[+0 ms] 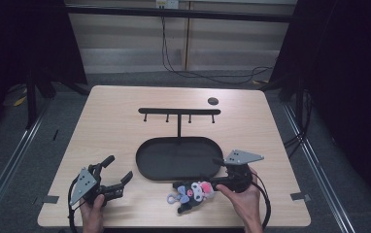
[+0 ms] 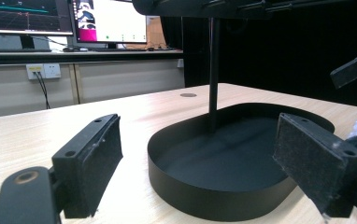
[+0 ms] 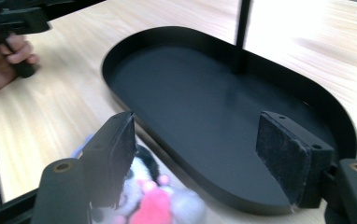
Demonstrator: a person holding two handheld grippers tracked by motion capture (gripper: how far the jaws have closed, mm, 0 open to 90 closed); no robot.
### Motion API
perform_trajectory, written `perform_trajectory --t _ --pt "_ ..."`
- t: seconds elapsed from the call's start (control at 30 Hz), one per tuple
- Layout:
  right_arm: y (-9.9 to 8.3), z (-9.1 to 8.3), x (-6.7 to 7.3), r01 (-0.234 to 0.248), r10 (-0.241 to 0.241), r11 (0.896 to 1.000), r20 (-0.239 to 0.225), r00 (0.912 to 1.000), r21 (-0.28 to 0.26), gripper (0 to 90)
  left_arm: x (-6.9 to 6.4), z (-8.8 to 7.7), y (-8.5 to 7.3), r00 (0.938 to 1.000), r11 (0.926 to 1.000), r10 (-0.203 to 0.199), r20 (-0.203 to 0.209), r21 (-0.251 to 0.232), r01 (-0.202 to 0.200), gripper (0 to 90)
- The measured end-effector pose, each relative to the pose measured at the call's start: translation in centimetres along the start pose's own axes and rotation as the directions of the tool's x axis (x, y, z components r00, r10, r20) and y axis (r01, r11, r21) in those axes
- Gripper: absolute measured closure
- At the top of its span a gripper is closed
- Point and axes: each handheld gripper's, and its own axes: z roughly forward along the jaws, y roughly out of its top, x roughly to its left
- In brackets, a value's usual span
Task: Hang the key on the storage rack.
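The oval black tray (image 1: 179, 158) sits mid-worktop (image 1: 125, 111), its low wall a rim to clear on every side. From the tray's far edge a thin post (image 1: 178, 125) rises to a crossbar with four short pegs (image 1: 178, 111), barring any level pass over the tray's back. The tray floor itself is bare. Left of the tray the left tongs (image 1: 118, 171) stand with jaws wide apart, just beside the rim. At the tray's near right edge lies a plush keychain toy (image 1: 193, 191), apparently touching the wall, with the right tongs (image 1: 220, 170) above it. A small dark disc (image 1: 213, 101) lies beyond the crossbar.
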Motion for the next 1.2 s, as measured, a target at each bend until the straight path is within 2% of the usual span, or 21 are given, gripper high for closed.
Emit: perform_trajectory --t 0.13,0.3,0.33,0.37,0.4,0.43,0.57,0.67,0.7,0.73,0.77,0.8,0.83,0.93,0.97,1.0,1.03,1.1,1.17,1.2 --pt "0.8 0.3 0.3 0.023 -0.023 0.999 -0.007 0.9997 0.028 27.1 0.0 0.0 0.0 1.0000 1.0000 0.001 -0.006 0.001 -0.001 15.1" --pt "1.8 0.9 1.0 0.071 -0.068 0.994 -0.040 0.9969 0.087 27.1 0.0 0.0 0.0 1.0000 1.0000 -0.001 -0.006 0.003 0.001 15.1" --pt "1.9 1.0 1.2 0.079 -0.074 0.992 -0.052 0.9959 0.099 30.3 0.0 0.0 0.0 1.0000 1.0000 0.001 -0.008 0.002 -0.001 15.1" --pt "2.1 1.1 1.3 0.088 -0.082 0.990 -0.065 0.9946 0.108 37.5 0.0 0.0 0.0 1.0000 1.0000 0.001 -0.009 0.002 -0.001 15.1" --pt "2.2 1.2 1.6 0.111 -0.104 0.989 -0.078 0.9915 0.101 38.7 0.0 0.0 0.0 0.9999 1.0000 0.001 -0.012 0.003 -0.001 15.1" --pt "2.4 1.3 1.7 0.112 -0.103 0.988 -0.087 0.9909 0.108 38.0 0.0 0.0 0.0 0.9999 1.0000 0.002 -0.014 0.005 -0.002 15.1" --pt "3.0 2.3 2.3 0.144 -0.123 0.973 -0.123 0.9848 0.180 37.3 0.0 0.0 0.0 0.9999 1.0000 0.002 -0.017 0.008 -0.002 15.2" --pt "3.5 2.9 2.8 0.176 -0.145 0.959 -0.153 0.9776 0.220 40.5 0.0 0.0 0.0 0.9999 1.0000 0.002 -0.017 0.007 -0.002 15.2" --pt "3.9 3.4 3.1 0.201 -0.162 0.950 -0.172 0.9716 0.240 43.9 -0.1 0.0 0.0 0.9999 1.0000 0.002 -0.017 0.007 -0.002 15.1" --pt "3.9 3.4 3.1 0.201 -0.162 0.950 -0.172 0.9716 0.240 43.9 -0.1 0.0 0.0 0.9999 1.0000 0.002 -0.017 0.007 -0.002 15.1" --pt "4.1 3.5 3.2 0.211 -0.166 0.944 -0.186 0.9683 0.253 47.2 -0.1 0.0 0.0 0.9999 1.0000 0.001 -0.016 0.007 -0.001 15.1" --pt "4.3 3.8 3.3 0.222 -0.165 0.938 -0.220 0.9615 0.268 48.4 0.0 0.0 0.0 0.9999 1.0000 0.002 -0.017 0.007 -0.002 15.2" --pt "4.7 4.2 3.6 0.239 -0.171 0.928 -0.244 0.9547 0.285 55.6 0.0 0.0 0.0 0.9999 1.0000 0.002 -0.016 0.007 -0.002 15.1" --pt "5.2 4.7 3.9 0.263 -0.175 0.908 -0.276 0.9451 0.326 58.0 0.0 0.0 0.0 0.9999 1.0000 0.002 -0.016 0.007 -0.002 15.2" --pt "5.3 4.8 4.0 0.271 -0.173 0.903 -0.297 0.9392 0.333 58.0 0.0 0.0 0.0 0.9999 1.0000 0.002 -0.016 0.007 -0.002 15.2" --pt "5.4 5.2 4.1 0.286 -0.174 0.892 -0.319 0.9316 0.349 58.1 0.0 0.0 0.0 0.9999 1.0000 0.003 -0.017 0.006 -0.002 15.2" --pt "5.4 5.4 4.2 0.296 -0.177 0.885 -0.328 0.9280 0.359 59.1 -0.1 0.0 0.0 0.9999 1.0000 0.002 -0.016 0.006 -0.002 15.2" --pt "5.6 5.8 4.4 0.304 -0.169 0.866 -0.340 0.9250 0.396 59.4 -0.1 0.0 0.0 0.9999 1.0000 0.002 -0.016 0.006 -0.002 15.2" --pt "5.8 6.2 4.6 0.320 -0.165 0.855 -0.370 0.9144 0.408 63.5 0.0 0.0 0.0 0.9999 1.0000 0.003 -0.015 0.006 -0.002 15.2" --pt "6.0 6.4 4.7 0.333 -0.163 0.845 -0.391 0.9060 0.419 64.7 0.0 0.0 0.0 0.9999 1.0000 0.003 -0.015 0.006 -0.002 15.2"
